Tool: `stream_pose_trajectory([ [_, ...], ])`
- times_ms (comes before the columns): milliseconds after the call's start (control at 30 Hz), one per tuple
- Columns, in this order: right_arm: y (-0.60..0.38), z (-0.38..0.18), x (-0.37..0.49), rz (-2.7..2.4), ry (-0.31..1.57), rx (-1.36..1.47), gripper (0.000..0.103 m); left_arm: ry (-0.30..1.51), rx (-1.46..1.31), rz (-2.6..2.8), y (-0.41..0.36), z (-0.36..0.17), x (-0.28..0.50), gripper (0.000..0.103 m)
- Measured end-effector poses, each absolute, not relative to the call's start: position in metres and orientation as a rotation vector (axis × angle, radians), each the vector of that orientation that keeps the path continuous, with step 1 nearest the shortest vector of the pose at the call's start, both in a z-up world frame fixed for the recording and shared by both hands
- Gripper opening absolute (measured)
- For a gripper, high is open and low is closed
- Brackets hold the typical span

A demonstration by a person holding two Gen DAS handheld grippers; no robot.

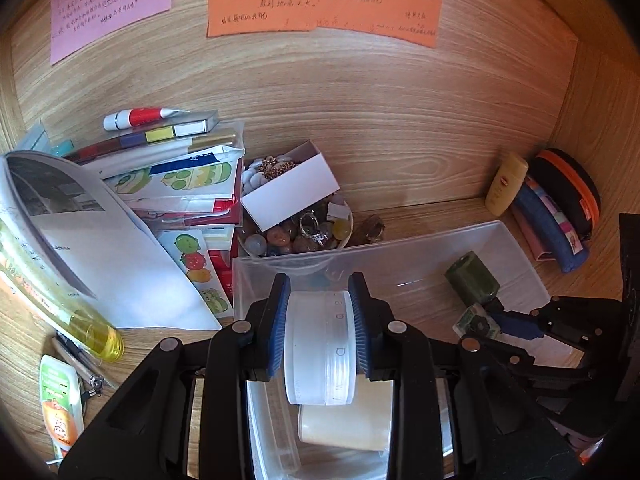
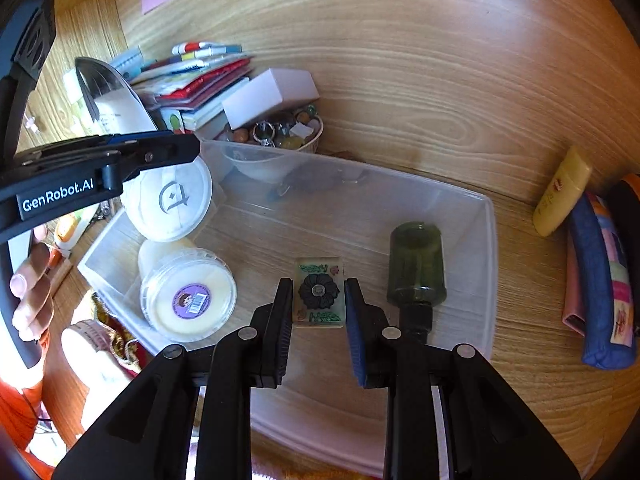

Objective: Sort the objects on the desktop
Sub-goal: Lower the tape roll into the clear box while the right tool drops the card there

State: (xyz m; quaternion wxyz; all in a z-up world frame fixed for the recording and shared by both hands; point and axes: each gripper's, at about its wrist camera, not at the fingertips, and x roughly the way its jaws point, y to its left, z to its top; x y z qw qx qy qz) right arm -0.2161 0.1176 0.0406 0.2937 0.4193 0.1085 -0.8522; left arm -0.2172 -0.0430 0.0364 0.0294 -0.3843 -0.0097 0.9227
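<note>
My left gripper [image 1: 319, 285] is shut on a white round jar [image 1: 320, 344], its blue pads pressing the jar's two flat faces above the near left corner of a clear plastic bin [image 1: 400, 236]. Below it in the bin lies a cream jar [image 1: 344, 424], seen with a purple sticker [image 2: 188, 296]. My right gripper [image 2: 319, 285] is shut on a small flower-patterned tile [image 2: 320, 308], low over the bin's floor [image 2: 490, 240]. A dark green bottle [image 2: 418, 264] lies in the bin just right of it. The left gripper [image 2: 176, 152] with the white jar [image 2: 168, 204] shows at the left.
A pile of booklets and papers [image 1: 160, 184] fills the left. Behind the bin stand a bowl of beads and rings [image 1: 296, 232] and a white box [image 1: 292, 192]. A yellow tube [image 1: 506, 184], blue pouch [image 1: 548, 228] and black-orange case [image 1: 568, 188] line the right wall. A person's hand [image 2: 32, 280] holds the left gripper.
</note>
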Motion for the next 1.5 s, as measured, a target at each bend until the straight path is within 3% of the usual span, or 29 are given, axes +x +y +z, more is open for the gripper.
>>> stream_pose_trajectory([
  [933,0.097,0.028,-0.220,-2.278,0.385,1.145,0.023,-0.013,-1.328,2.766,-0.045,0.004,-0.235,0.029],
  [1000,0.097,0.029,-0.219,-2.284,0.389,1.141,0.027,0.002,-1.319,2.785,-0.045,0.007,-0.232,0.029],
  [1233,0.099,0.041,-0.207,-2.347,0.427,1.063,0.061,0.016,-1.295,2.794,-0.042,0.015,-0.224,0.033],
  [1367,0.104,0.051,-0.198,-2.377,0.434,1.022,0.066,0.032,-1.230,2.812,-0.040,0.027,-0.209,0.038],
  [1500,0.107,0.060,-0.189,-2.411,0.443,0.982,0.073,0.075,-1.134,2.850,-0.037,0.043,-0.186,0.049],
])
